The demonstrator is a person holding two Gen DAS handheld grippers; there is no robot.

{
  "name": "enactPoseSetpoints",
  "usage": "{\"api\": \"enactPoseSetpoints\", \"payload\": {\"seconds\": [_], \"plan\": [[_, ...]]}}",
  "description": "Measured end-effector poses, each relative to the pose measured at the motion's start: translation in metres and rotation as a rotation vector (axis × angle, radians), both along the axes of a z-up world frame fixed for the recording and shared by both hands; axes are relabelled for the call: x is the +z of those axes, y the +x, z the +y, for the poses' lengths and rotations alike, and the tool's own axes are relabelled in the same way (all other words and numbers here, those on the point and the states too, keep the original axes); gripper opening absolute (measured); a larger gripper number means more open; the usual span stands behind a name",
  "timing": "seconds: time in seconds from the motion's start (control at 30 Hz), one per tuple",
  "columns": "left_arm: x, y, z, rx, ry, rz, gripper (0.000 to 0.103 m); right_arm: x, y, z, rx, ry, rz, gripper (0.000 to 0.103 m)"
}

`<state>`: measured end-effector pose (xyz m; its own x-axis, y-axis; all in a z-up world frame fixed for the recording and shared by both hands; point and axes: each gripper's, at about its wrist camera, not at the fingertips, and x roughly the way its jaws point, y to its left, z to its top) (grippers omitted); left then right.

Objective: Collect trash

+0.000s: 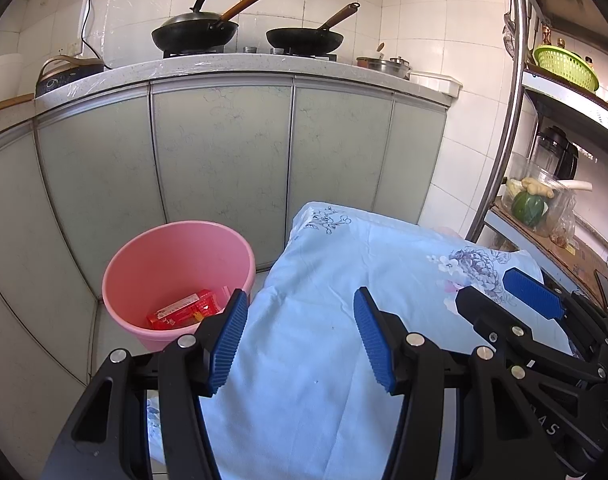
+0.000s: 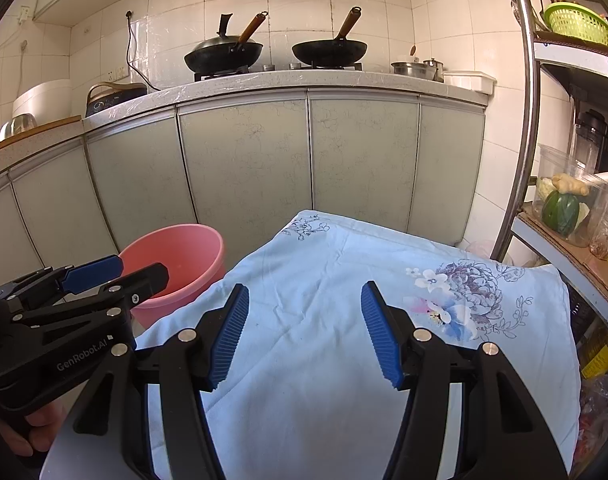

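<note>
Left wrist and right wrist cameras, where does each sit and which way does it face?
Left wrist: on the left gripper, facing the cabinets over the blue cloth and pink bucket; the right gripper shows at right.
Right wrist: on the right gripper, same heading; the left gripper and a hand show.
Shared: cloth, bucket, stove pans.

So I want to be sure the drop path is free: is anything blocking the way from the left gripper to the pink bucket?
Nothing visible does. The left gripper hangs open and empty above the blue floral cloth; the pink bucket stands on the floor beside the cloth, its mouth uncovered, with only a red packet inside.
</note>
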<state>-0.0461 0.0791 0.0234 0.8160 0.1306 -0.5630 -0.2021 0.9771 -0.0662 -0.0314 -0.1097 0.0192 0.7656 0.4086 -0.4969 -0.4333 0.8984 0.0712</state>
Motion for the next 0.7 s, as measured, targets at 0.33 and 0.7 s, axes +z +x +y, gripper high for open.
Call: {"api": "enactPoseSetpoints", "payload": {"seconds": [0.33,0.7], "plan": [[-0.0026,0.0015,0.0,0.003,0.0,0.009,0.055,-0.003,0.0002,-0.0002,-0.005,-0.004,0.004,0.059],[-0.0045,0.0052,-0.0029,-0.008,0.004,0.03,0.055,-0.0031,-0.0001,-0.0024,-0.017,0.002,0.01,0.059]]}}
